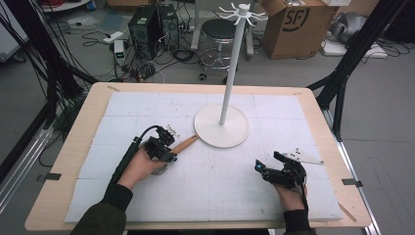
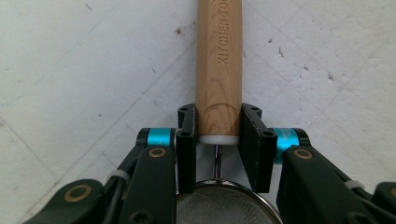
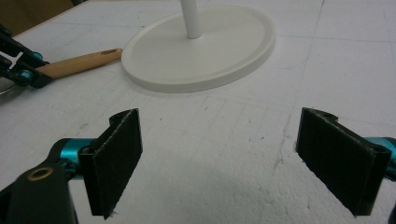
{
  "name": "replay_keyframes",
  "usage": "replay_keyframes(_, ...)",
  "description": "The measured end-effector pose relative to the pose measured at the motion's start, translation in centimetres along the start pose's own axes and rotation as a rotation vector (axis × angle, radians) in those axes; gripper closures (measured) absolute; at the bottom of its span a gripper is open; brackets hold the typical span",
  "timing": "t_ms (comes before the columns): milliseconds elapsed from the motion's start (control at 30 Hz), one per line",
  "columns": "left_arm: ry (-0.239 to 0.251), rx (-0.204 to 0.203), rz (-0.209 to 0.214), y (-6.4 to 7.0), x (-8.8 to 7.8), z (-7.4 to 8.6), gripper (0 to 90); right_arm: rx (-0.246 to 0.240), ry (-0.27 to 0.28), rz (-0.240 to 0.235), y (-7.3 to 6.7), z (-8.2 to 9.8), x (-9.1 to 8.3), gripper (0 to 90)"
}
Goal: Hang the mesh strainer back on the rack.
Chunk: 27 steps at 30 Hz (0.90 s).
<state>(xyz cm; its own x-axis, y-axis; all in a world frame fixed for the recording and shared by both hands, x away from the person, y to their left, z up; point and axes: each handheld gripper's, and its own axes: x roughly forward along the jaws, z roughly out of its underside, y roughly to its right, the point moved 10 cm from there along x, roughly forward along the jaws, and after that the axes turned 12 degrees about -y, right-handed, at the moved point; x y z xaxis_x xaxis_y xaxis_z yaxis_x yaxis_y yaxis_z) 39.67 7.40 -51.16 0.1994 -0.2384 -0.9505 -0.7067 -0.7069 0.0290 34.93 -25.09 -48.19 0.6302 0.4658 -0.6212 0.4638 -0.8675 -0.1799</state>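
The left gripper is sitting closest to its own camera, its two black jaws pressing against either side of the strainer's wooden handle, right at the white collar where the handle meets the metal. The handle is running straight up and away between the jaws, and the strainer's mesh bowl is lying just below them. From the high view, the left hand is holding this gripper low over the white foam mat, and the handle's free end is pointing toward the round base of the white stand, stopping just beside its rim. The right gripper is resting well apart near the mat's right side, its jaws standing wide with only bare mat between them.
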Motion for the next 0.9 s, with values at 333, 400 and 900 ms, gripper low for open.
replay_keyframes(333, 0.215, -0.129, 0.204, -0.8, -3.1, 0.0, 69.8, -0.004, 0.003, 0.003, 0.0, 0.0, 0.0, 13.8)
replay_keyframes(400, 0.274, -0.148, 0.249, -0.6, -4.1, -0.5, 69.8, -0.002, 0.002, 0.003, -0.1, 0.0, 0.0, 13.8)
replay_keyframes(900, 0.568, -0.242, 0.419, -0.5, -8.3, -2.6, 69.8, -0.002, -0.001, 0.003, 0.0, 0.1, 0.0, 13.8)
